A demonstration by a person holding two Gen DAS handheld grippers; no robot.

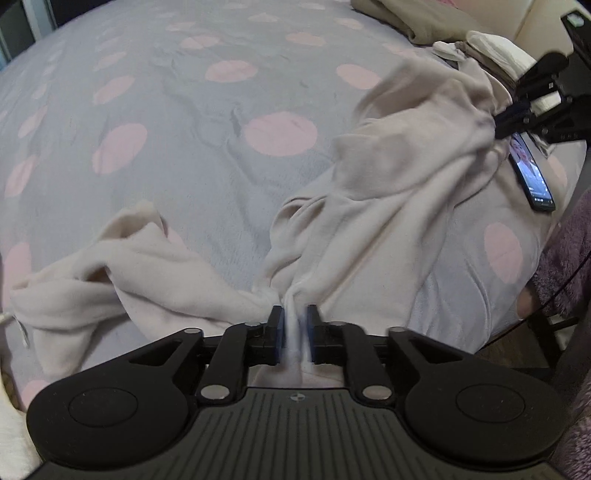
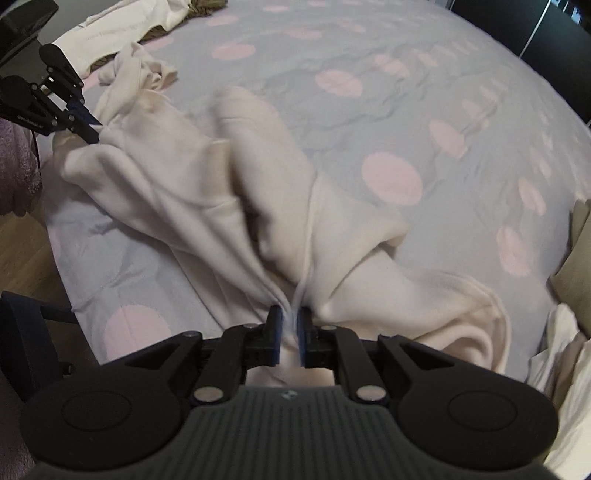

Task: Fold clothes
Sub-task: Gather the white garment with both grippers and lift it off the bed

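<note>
A cream fleece garment (image 1: 399, 177) is stretched between both grippers above a grey bedspread with pink dots (image 1: 184, 110). My left gripper (image 1: 294, 317) is shut on a bunched edge of it. In the left wrist view my right gripper (image 1: 496, 127) pinches the far end at the upper right. A loose part of the garment lies crumpled on the bed to the left. In the right wrist view my right gripper (image 2: 290, 319) is shut on a fold of the garment (image 2: 229, 177). The left gripper (image 2: 92, 134) holds the other end at the upper left.
A phone (image 1: 532, 173) with a lit screen lies on the bed near the right edge. Other clothes are piled at the far side (image 1: 417, 18) and lie white at the upper left (image 2: 122, 26). A chair (image 2: 26, 332) and wooden floor (image 2: 22, 251) border the bed.
</note>
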